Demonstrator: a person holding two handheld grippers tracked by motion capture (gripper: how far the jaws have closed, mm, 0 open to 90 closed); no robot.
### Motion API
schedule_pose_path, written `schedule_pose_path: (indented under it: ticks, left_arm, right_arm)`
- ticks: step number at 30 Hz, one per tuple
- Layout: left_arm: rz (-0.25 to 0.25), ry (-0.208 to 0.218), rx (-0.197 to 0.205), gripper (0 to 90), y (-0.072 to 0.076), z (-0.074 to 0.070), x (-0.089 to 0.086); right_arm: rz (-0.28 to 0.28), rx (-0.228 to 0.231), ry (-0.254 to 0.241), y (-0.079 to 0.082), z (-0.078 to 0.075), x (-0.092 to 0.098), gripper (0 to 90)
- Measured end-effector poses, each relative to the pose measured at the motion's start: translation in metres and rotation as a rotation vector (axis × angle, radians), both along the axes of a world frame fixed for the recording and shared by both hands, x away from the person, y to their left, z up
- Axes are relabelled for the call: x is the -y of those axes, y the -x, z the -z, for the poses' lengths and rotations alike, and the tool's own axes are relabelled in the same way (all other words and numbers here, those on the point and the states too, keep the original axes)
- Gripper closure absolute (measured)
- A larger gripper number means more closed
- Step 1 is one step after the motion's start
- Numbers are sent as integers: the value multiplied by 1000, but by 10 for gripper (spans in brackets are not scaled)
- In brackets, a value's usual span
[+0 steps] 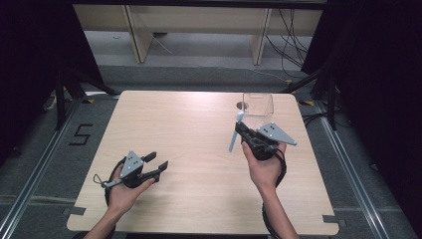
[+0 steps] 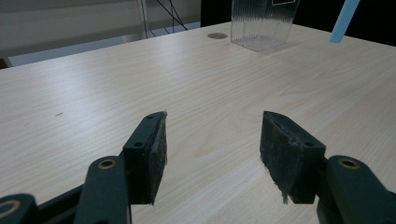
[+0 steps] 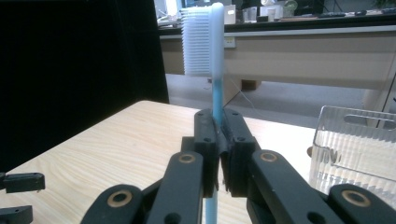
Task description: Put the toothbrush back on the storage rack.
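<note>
Right gripper view: toothbrush (image 3: 215,70) clamped upright in right claw (image 3: 218,140).

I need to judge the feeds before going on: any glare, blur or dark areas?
High view: dark surrounds, soft sheen on the table. Left gripper view: sharp jaws, clear container slightly soft. Right gripper view: toothbrush crisp against a bright background, black at left.
</note>
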State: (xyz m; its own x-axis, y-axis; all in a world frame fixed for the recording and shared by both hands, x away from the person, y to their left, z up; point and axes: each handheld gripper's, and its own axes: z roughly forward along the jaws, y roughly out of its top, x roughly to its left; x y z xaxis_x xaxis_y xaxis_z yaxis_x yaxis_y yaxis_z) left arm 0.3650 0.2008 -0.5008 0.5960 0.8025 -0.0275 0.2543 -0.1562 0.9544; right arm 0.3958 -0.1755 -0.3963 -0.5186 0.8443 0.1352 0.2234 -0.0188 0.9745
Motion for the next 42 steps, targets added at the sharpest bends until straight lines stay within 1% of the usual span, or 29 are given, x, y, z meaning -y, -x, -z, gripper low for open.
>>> schedule_pose_path:
  ticks: [1,2,4,5,6,7,8,9,10,13,14,15,17,19,21,23,25,26,28,29,31,32,34,35,36,37,40,41,42]
  left_arm:
    - [-2,1,3,406,0,1,0]
    - [-6,4,6,405,0,1,-1]
    - [-10,9,8,401,0,3,-2]
    - [-11,7,5,399,-1,3,-3]
    - [-7,18,12,398,-2,5,-3]
    - [-15,5,5,399,-1,5,-3]
    - [-15,9,6,399,-1,5,-4]
    - [-15,8,5,398,-1,6,-4]
    - [-15,8,5,398,-1,6,-4]
    - [-19,14,11,399,-1,8,-5]
    - [-19,14,11,399,-1,8,-5]
    - [-20,16,14,399,-1,8,-5]
    - [-22,20,16,399,-2,8,-6]
    - [-19,29,23,398,-3,10,-6]
    - [-21,28,23,398,-3,10,-6]
    - [-27,18,18,398,-2,10,-6]
    - [-29,20,23,398,-2,11,-6]
    - [-28,20,22,398,-3,11,-6]
    - [-29,22,22,398,-3,12,-6]
    - [-29,22,23,398,-3,12,-6]
    - [-28,26,27,398,-3,13,-6]
    - [-24,33,33,398,-4,13,-6]
    - [-23,32,34,398,-4,14,-5]
    - [-24,32,35,398,-4,14,-5]
    - [-29,22,27,398,-3,13,-6]
    - [-26,32,34,398,-4,14,-6]
    - [-32,24,32,399,-4,14,-7]
    - [-33,23,32,399,-4,14,-7]
    - [-34,23,30,399,-4,14,-7]
  right_arm:
    - [10,18,12,-1,-1,1,860]
    - [10,21,25,-2,-1,2,861]
    - [15,9,7,-2,-2,2,860]
    - [17,7,11,-3,-3,3,860]
    - [23,-6,5,-2,-4,2,860]
    - [19,15,19,-4,-4,4,860]
    - [22,5,13,-4,-5,4,860]
    - [31,26,24,-5,-5,5,860]
    - [25,16,21,-6,-6,5,860]
    - [26,16,16,-7,-8,6,860]
    - [35,27,24,-8,-9,7,860]
    - [36,15,25,-8,-10,8,860]
    - [43,36,29,-9,-11,9,860]
    - [49,34,35,-10,-14,11,860]
    - [54,30,21,-11,-16,11,861]
    - [55,45,30,-13,-18,13,860]
    - [71,44,40,-14,-20,16,860]
    - [68,38,30,-14,-20,16,860]
    - [85,56,44,-17,-22,18,860]
    - [81,45,27,-17,-23,18,860]
    - [92,55,45,-19,-24,21,860]
    - [99,47,35,-20,-25,21,860]
    - [103,56,39,-22,-27,24,860]
    - [108,54,28,-23,-28,24,860]
    - [114,64,41,-25,-29,26,860]
    - [115,65,43,-26,-31,27,860]
    - [123,70,47,-28,-33,30,860]
    - [125,60,34,-28,-34,29,860]
    - [124,63,36,-29,-35,31,860]
